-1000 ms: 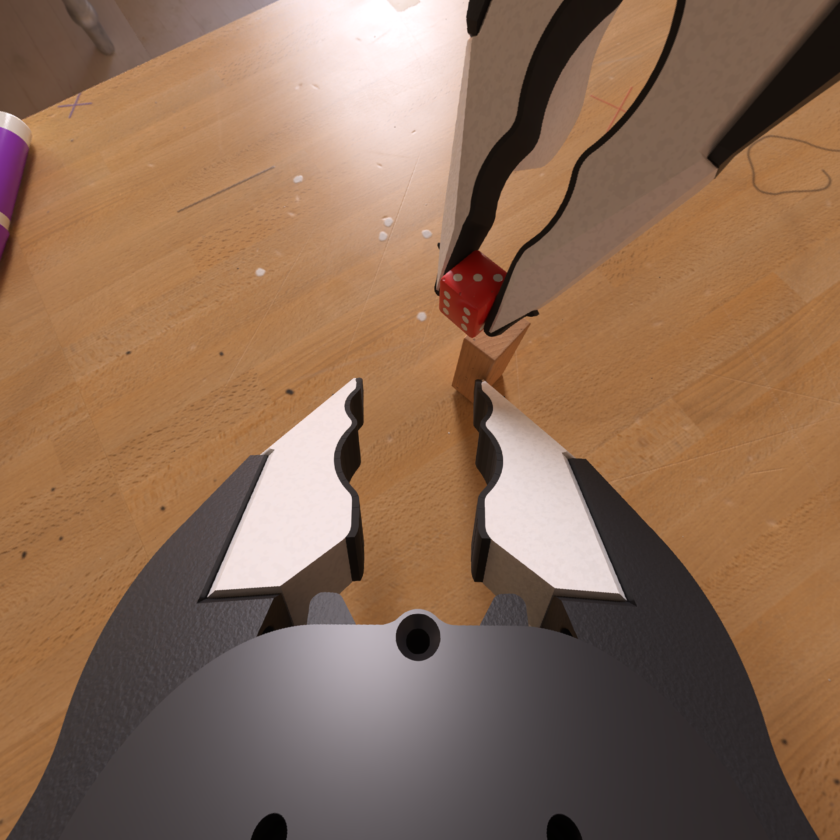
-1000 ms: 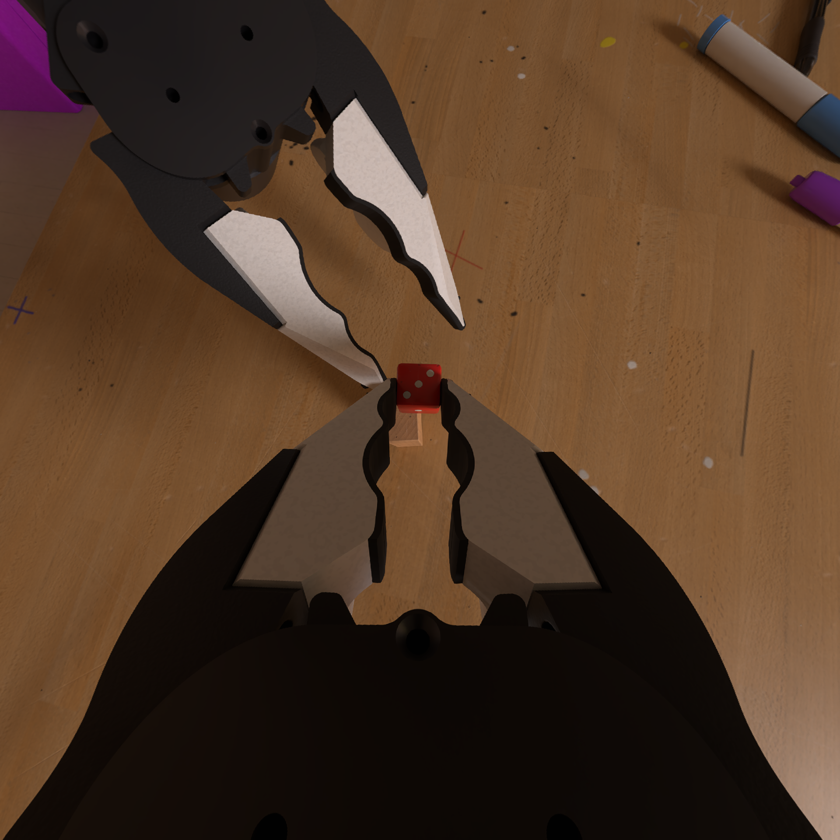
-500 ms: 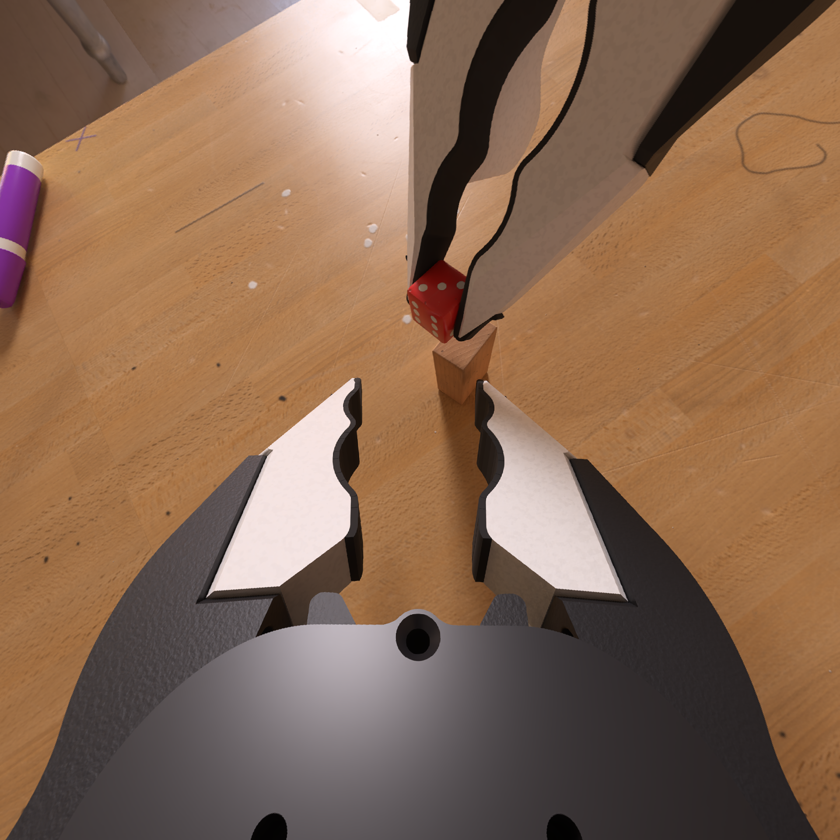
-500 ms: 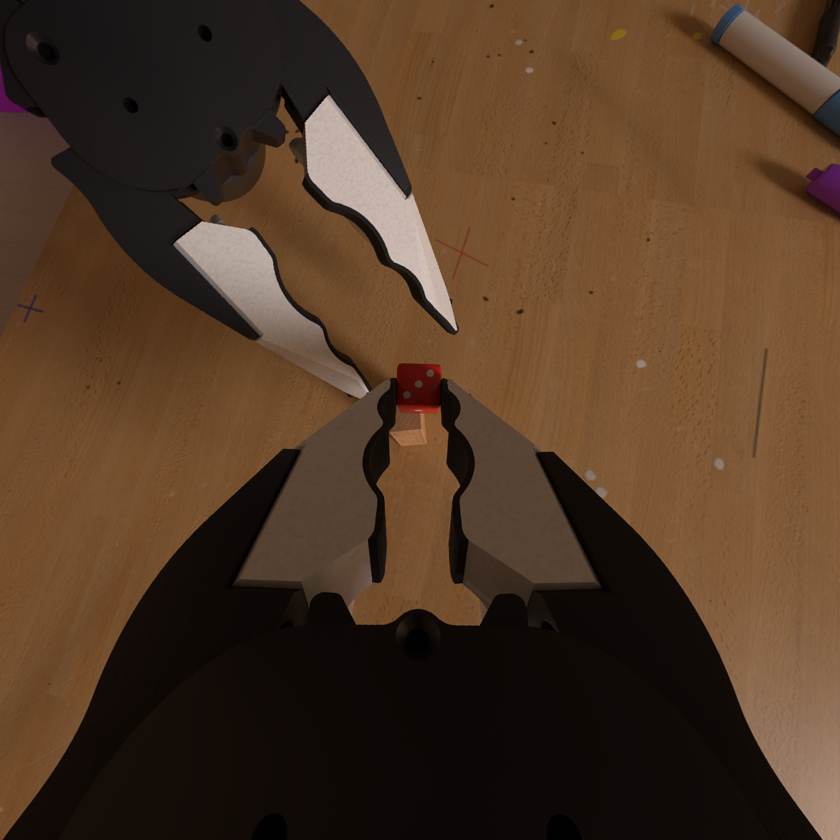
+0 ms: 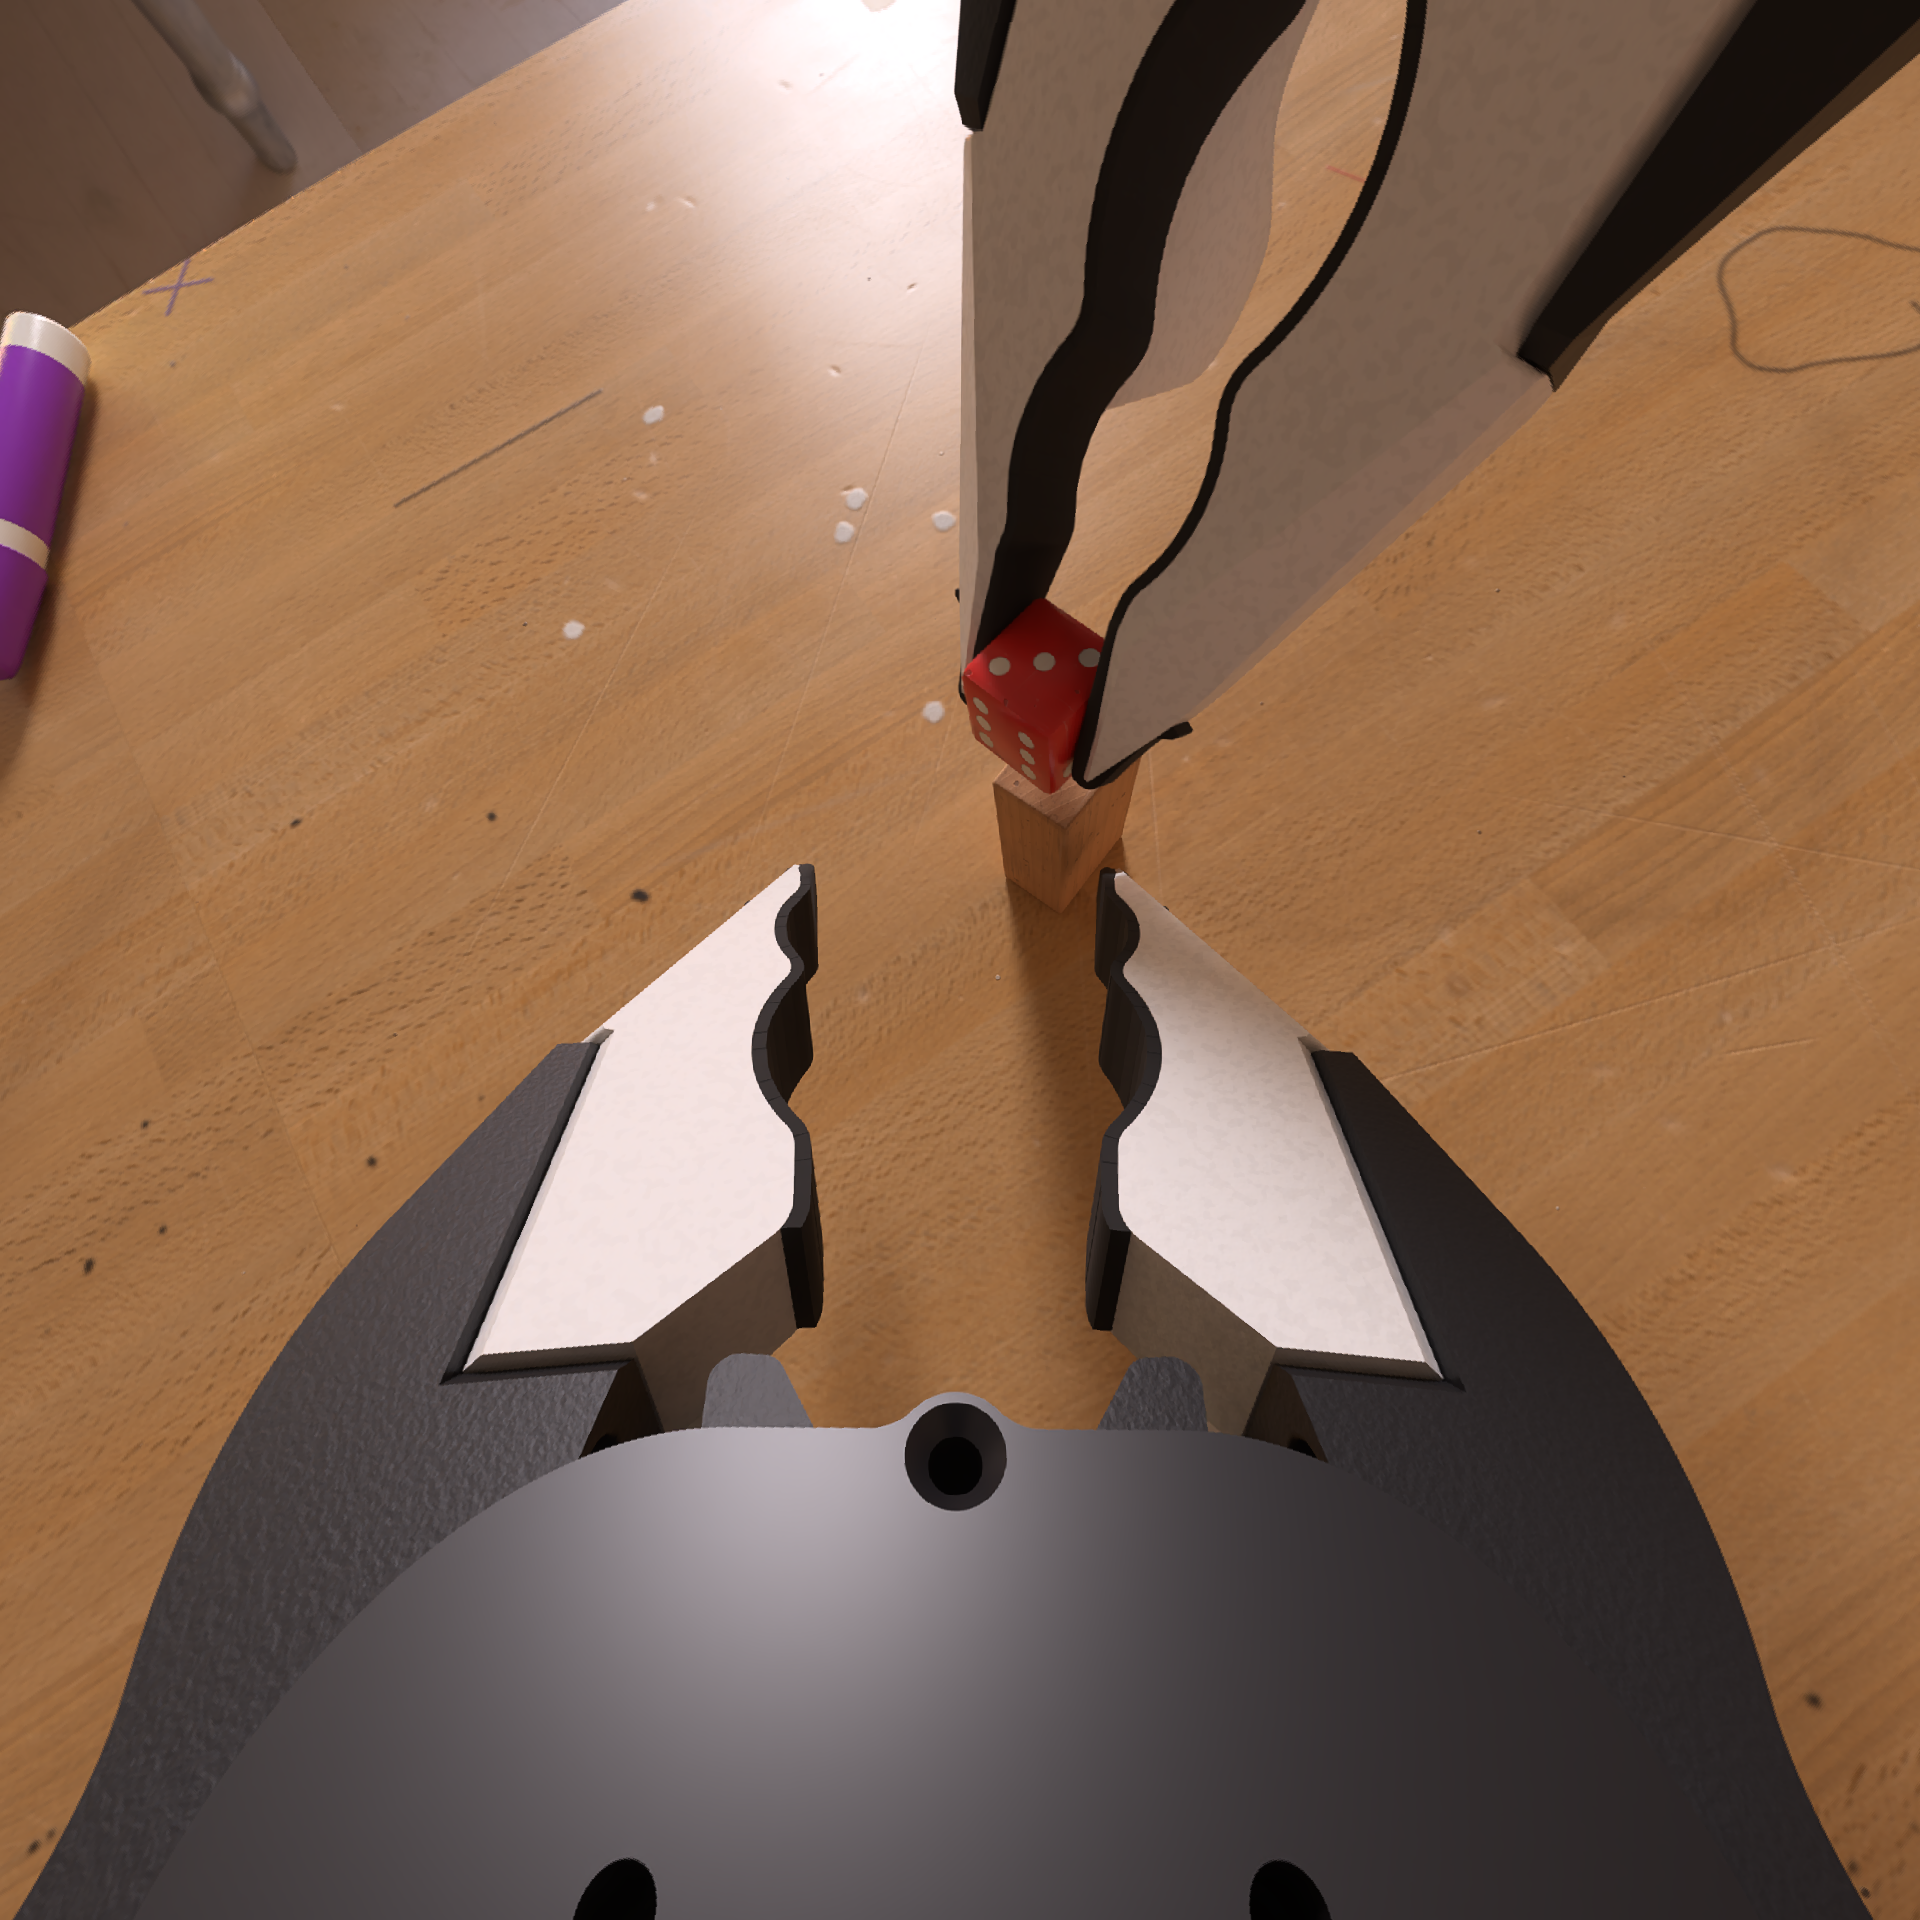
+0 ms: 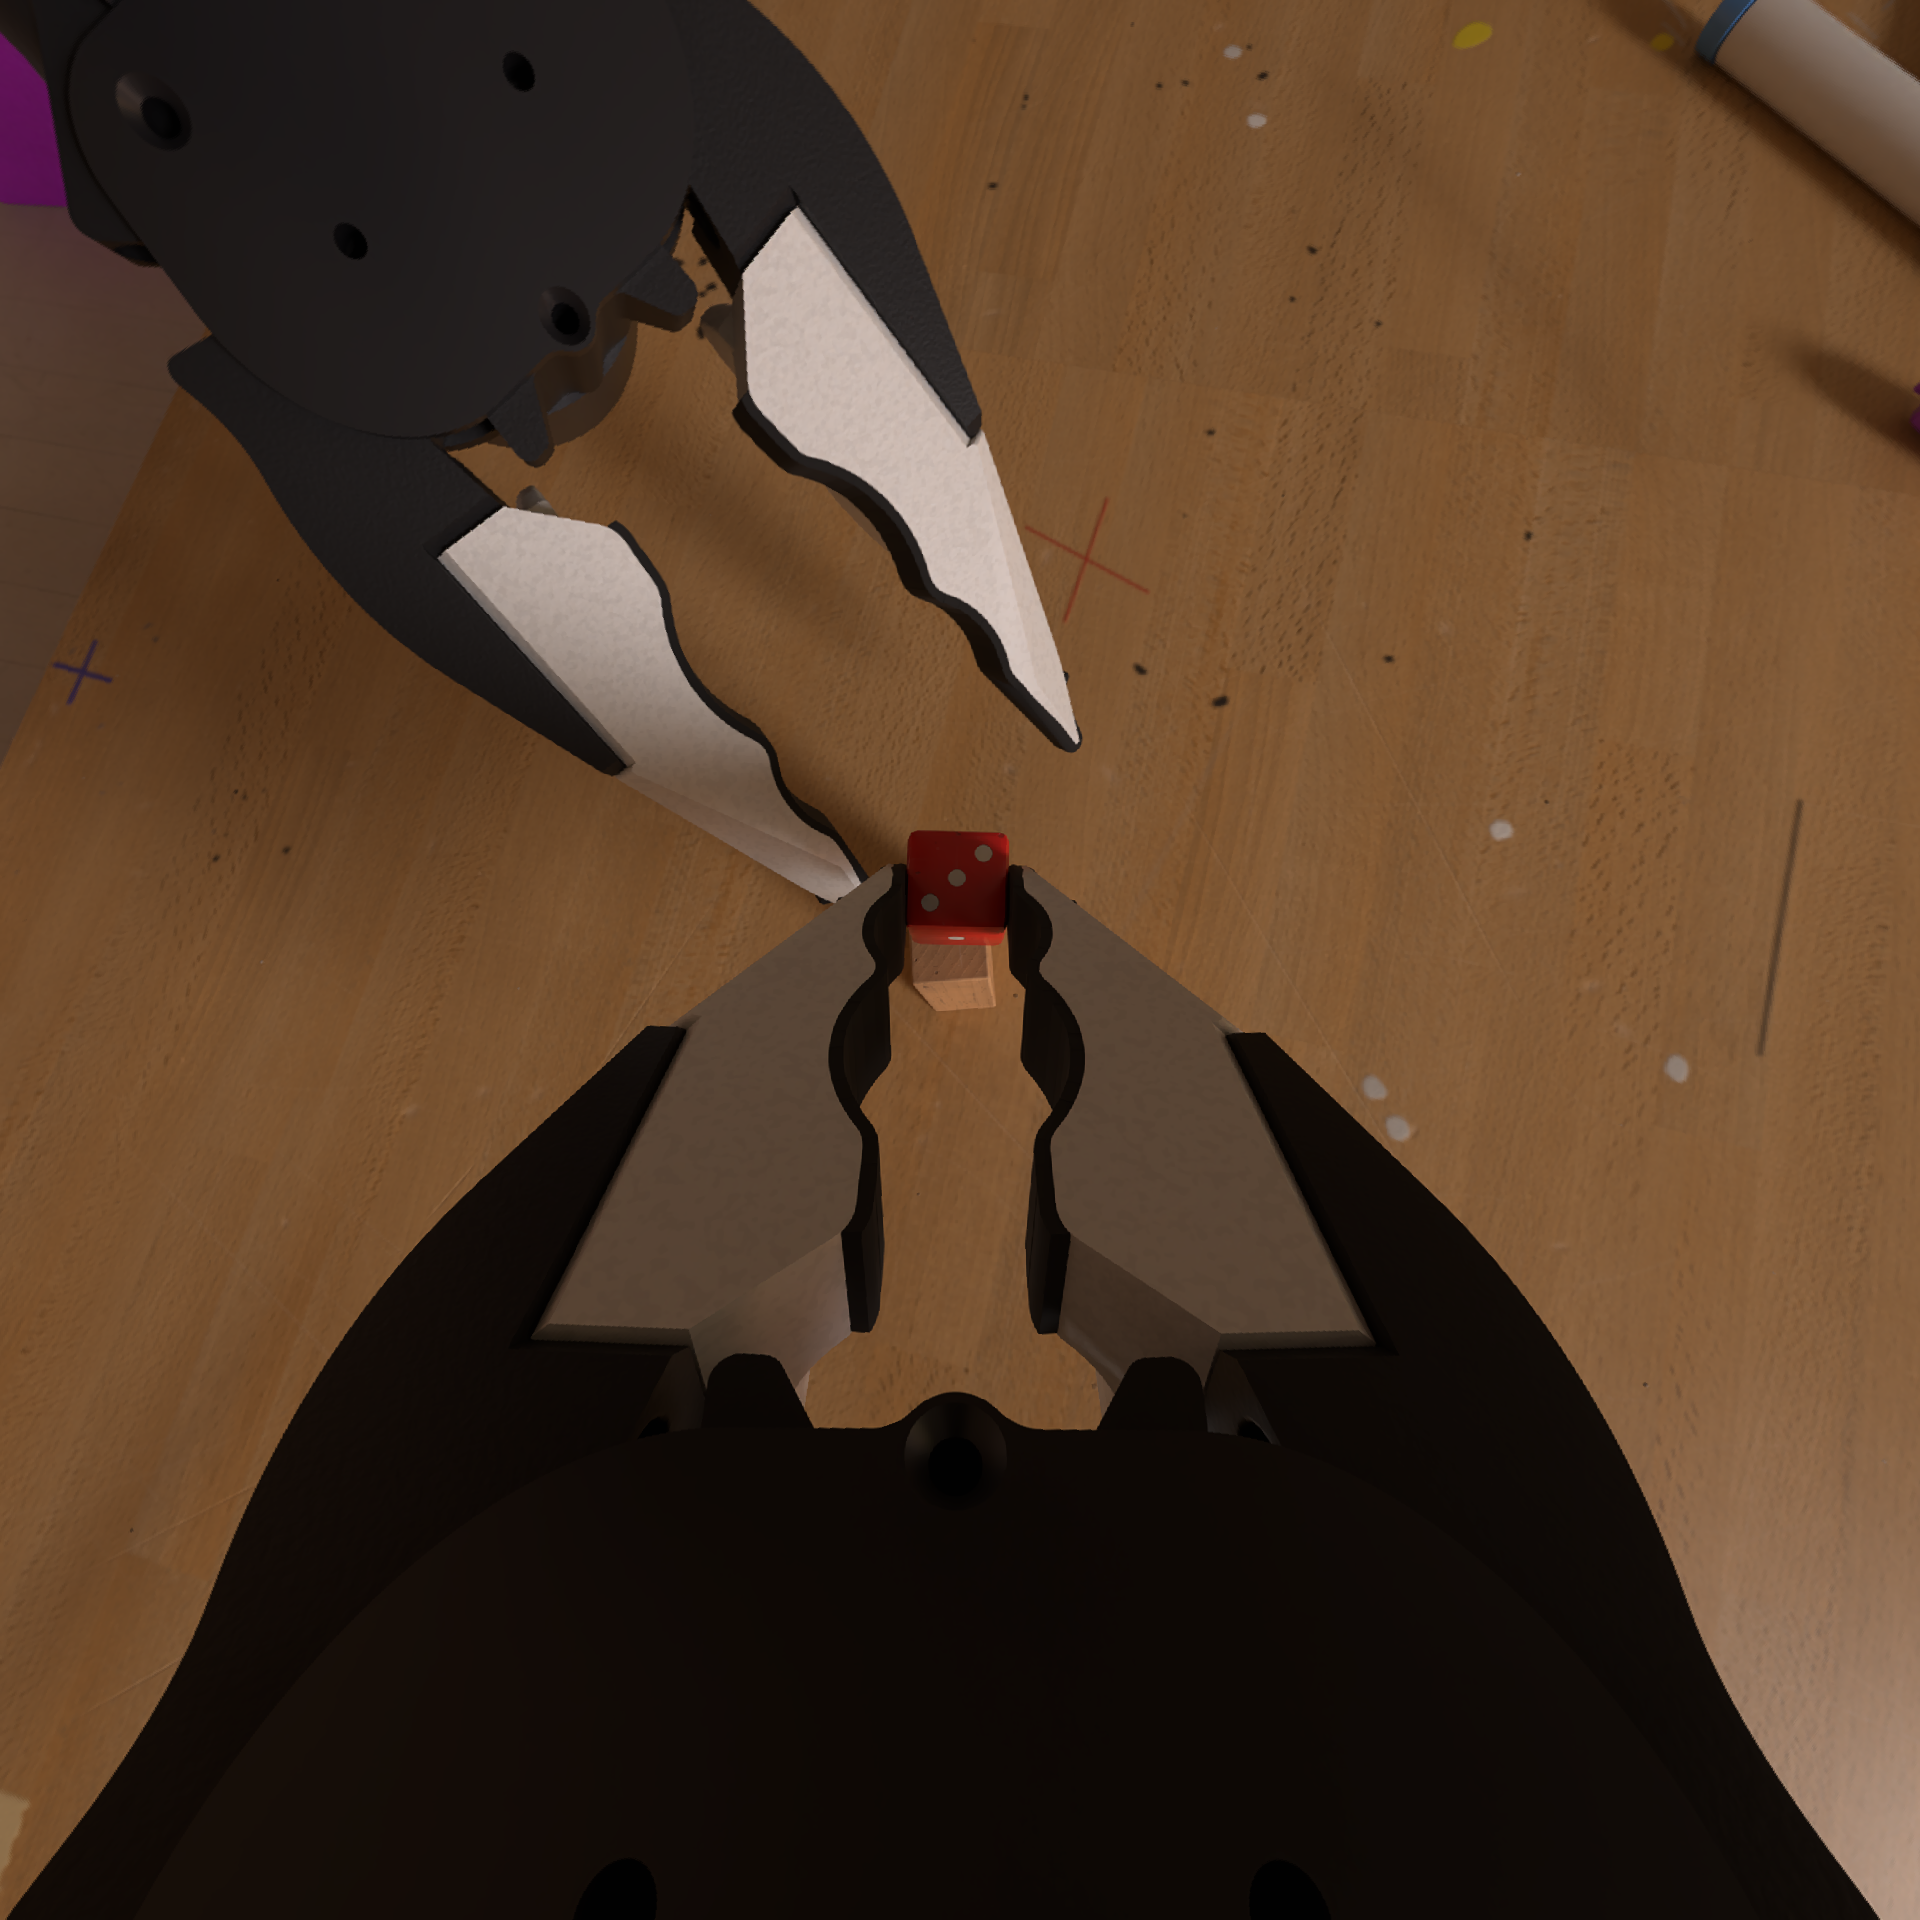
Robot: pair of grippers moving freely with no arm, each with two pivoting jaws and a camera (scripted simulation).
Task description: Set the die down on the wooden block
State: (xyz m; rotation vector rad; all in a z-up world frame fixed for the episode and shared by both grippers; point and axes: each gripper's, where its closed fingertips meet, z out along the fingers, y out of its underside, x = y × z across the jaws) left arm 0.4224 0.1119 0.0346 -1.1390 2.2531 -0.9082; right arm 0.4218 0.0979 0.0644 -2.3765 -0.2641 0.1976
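Pinching the die [image 6: 957,879] over a speckled, pen-marked wooden table [image 5: 520,831]: right tongs [image 6: 957,900]; left tongs [image 5: 954,894] apart.

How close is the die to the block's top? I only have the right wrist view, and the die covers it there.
Observer: In the left wrist view, the die sits right at the top of the wooden block. I see no gap, though contact is hard to confirm.
Operator: Is it centred on the block?
Observer: It seems to overhang the block's left side slightly in that view. A finger of the right gripper hides the other side.
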